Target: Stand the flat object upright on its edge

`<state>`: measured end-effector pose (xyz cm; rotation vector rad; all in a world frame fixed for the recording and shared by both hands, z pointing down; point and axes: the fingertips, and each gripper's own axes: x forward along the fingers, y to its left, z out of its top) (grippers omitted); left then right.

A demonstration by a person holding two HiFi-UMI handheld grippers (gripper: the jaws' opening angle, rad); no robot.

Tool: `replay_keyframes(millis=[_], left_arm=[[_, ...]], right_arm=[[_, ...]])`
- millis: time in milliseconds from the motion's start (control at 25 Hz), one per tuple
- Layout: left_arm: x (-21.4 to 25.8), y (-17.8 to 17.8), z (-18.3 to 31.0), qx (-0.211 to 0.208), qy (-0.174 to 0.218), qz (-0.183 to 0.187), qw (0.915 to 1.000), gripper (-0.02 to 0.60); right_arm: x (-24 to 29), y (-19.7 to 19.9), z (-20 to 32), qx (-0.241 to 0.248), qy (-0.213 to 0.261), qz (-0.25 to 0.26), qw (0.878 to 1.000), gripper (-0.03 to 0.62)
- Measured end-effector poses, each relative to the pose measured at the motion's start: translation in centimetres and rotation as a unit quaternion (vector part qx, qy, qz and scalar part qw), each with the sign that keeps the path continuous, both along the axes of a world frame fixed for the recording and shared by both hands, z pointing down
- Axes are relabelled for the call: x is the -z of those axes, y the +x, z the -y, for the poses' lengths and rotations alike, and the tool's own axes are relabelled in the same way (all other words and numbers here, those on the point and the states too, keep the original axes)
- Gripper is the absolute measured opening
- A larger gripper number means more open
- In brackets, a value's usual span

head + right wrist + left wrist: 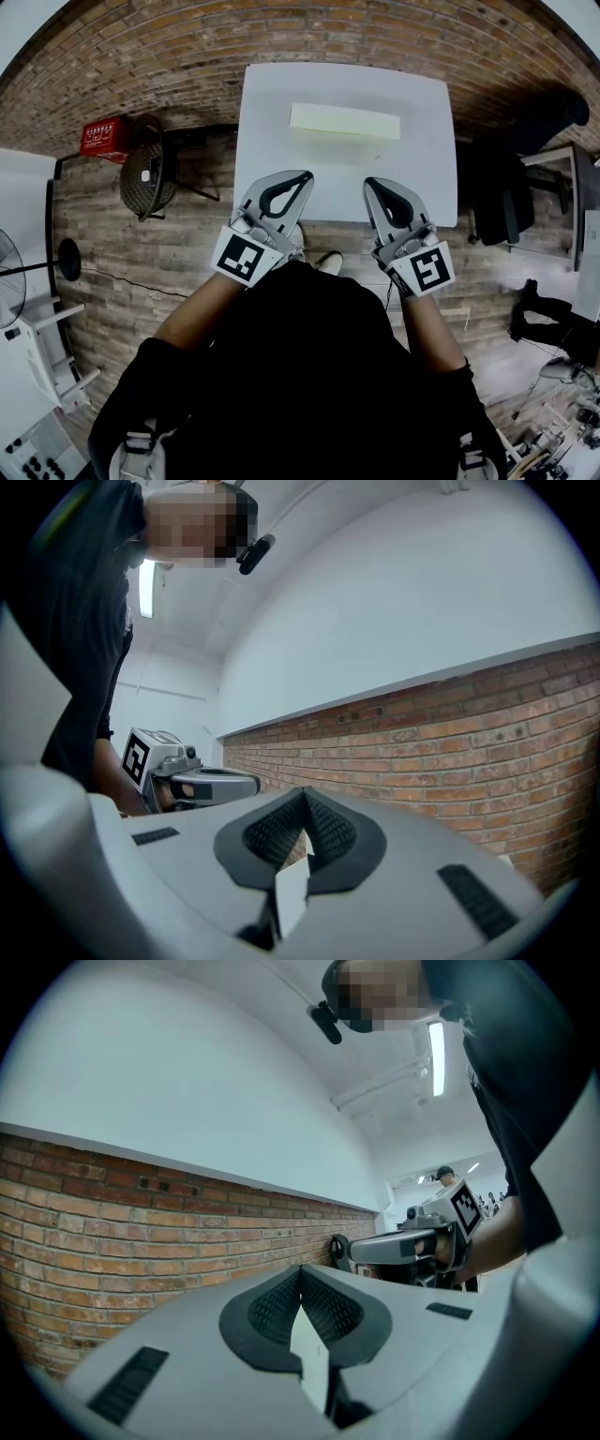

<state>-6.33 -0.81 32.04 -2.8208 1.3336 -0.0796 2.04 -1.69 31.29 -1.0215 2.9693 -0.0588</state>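
Observation:
A pale yellow flat block (pixel 344 122) lies flat on the white table (pixel 272 178), toward its far side. My left gripper (pixel 302 175) hovers over the table's near edge, left of the block and short of it, jaws shut with nothing between them. My right gripper (pixel 369 183) hangs level with it on the right, also shut and empty. In the left gripper view the shut tips (pixel 301 1270) point at a brick wall, with the right gripper (pixel 412 1246) beyond. In the right gripper view the shut tips (pixel 305 794) likewise face brick, and the left gripper (pixel 183 780) shows at the left. The block is hidden in both gripper views.
A brick wall (pixel 309 33) runs behind the table. A black wire chair (pixel 145 169) and a red box (pixel 103 136) stand at the left on the wood floor. Dark office chairs (pixel 544 159) and a desk crowd the right. A fan (pixel 11 267) sits far left.

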Motion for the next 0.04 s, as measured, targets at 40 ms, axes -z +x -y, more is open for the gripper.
replay_keyframes(millis=[40], left_arm=[[-0.01, -0.02, 0.05, 0.000, -0.001, 0.000, 1.0000, 0.018]], right_arm=[[-0.06, 0.00, 0.03, 0.000, -0.001, -0.001, 1.000, 0.008]])
